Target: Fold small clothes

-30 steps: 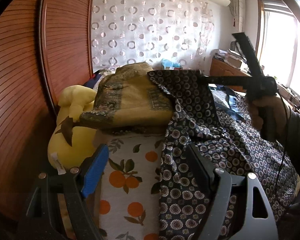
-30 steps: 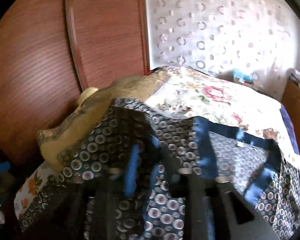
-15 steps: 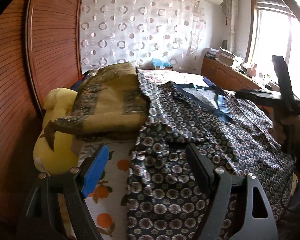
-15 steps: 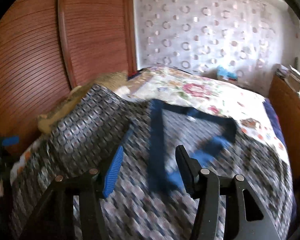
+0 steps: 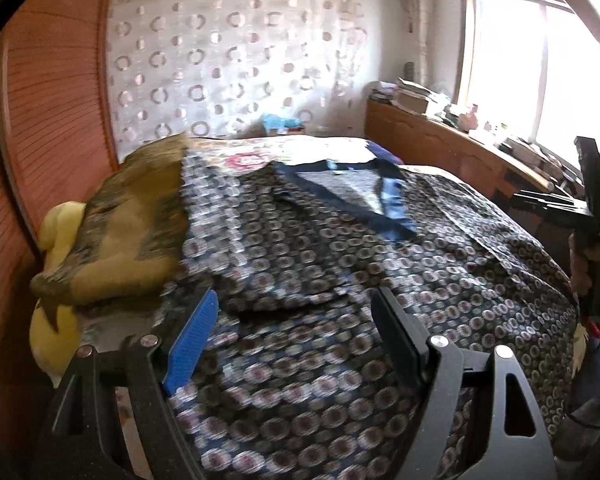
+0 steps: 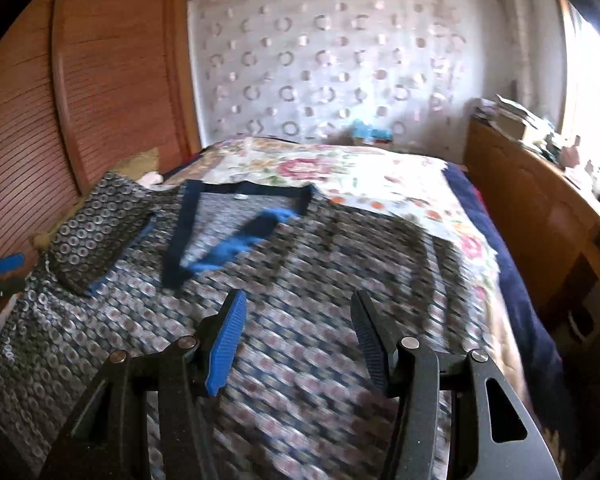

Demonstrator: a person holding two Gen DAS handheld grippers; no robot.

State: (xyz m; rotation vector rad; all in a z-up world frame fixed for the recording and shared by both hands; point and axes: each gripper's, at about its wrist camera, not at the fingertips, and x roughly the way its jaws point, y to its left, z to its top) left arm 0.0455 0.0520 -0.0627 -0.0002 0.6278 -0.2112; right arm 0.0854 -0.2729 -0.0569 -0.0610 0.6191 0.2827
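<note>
Two black handheld grippers, each with one blue pad

The left gripper [image 5: 294, 320] and right gripper [image 6: 298, 332] share a build: matte black, speckled arms with triangular cut-outs, silver round screw heads at the pivots, a ribbed blue pad on the left finger and a ribbed black pad on the right finger.

patterned garment [image 6: 300, 360] motion-blurred, desk clutter [image 5: 480, 120] indistinct

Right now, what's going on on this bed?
A person with a gripper in each hand is folding a dark circle-print garment spread over the bed. Its blue-trimmed neckline lies open at the far end. One sleeve is folded in over the body. Both the left gripper and right gripper hang open above the cloth, holding nothing.
</note>
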